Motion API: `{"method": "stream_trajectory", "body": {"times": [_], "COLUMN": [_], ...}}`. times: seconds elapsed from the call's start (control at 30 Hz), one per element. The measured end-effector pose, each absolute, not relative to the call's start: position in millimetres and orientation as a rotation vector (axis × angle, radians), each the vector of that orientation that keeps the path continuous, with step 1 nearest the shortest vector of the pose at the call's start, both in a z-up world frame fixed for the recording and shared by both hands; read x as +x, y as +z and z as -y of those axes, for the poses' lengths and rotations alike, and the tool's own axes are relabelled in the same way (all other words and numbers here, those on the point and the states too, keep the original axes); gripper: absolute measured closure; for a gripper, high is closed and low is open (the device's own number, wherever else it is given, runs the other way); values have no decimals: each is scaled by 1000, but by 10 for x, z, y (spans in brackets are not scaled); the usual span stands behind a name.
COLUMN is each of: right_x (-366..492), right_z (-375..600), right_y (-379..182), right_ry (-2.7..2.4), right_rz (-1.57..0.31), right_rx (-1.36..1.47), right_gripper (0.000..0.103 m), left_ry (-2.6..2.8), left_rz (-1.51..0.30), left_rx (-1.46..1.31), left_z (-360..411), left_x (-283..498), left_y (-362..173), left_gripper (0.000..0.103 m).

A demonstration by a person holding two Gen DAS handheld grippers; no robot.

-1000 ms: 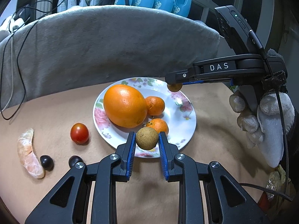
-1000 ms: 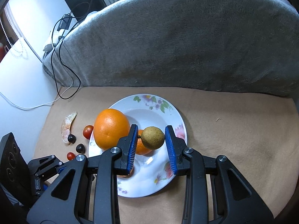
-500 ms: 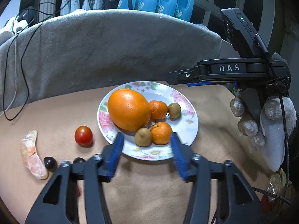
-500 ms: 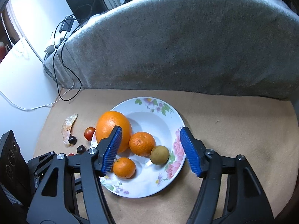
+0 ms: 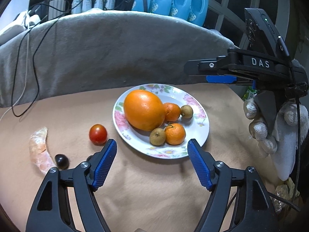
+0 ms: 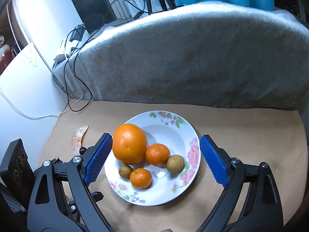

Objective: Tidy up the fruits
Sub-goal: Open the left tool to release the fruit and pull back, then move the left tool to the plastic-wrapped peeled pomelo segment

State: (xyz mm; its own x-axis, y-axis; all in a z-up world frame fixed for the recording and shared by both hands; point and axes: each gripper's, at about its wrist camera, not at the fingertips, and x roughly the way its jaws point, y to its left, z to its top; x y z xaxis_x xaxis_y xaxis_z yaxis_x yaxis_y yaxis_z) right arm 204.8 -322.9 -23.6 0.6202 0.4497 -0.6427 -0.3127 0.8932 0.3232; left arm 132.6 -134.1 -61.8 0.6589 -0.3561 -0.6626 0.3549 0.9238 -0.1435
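Note:
A floral white plate [image 5: 200, 135] [image 6: 173, 129] holds a big orange [image 5: 143, 109] [image 6: 129, 144], two small mandarins [image 5: 174, 133] [image 6: 157, 154] and two brown-green longans [image 5: 157, 136] [image 6: 175, 163]. My left gripper [image 5: 152, 161] is open and empty, just in front of the plate. My right gripper [image 6: 155, 159] is open and empty above the plate; it also shows in the left wrist view [image 5: 218, 73]. A red cherry tomato [image 5: 98, 134], a peeled mandarin segment [image 5: 38, 150] [image 6: 78, 140] and a dark grape [image 5: 61, 161] lie on the tan cloth left of the plate.
A grey blanket-covered hump [image 5: 115, 58] [image 6: 193, 58] rises behind the plate. Black and white cables [image 5: 25, 67] [image 6: 77, 89] hang at the left. Blue detergent bottles [image 5: 181, 0] stand behind. The tan surface ends at the right [image 6: 303, 135].
Both grippers let go of their longans onto the plate, opened wide and drew back and up from the plate.

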Motion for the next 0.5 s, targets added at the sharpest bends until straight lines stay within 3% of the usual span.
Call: {"method": "stream_trajectory", "body": {"times": [0.5], "right_x": [1895], "right_z": [2830], "right_y": [-50], "right_ry": [541], "right_rz": [-784], "right_rx": [172], "right_gripper": [9], "left_ry": [-301], "left_rz": [-722], "left_rx": [-48], "left_z": [698], "left_x": [1071], "left_y": [-529], "left_gripper": [27]}}
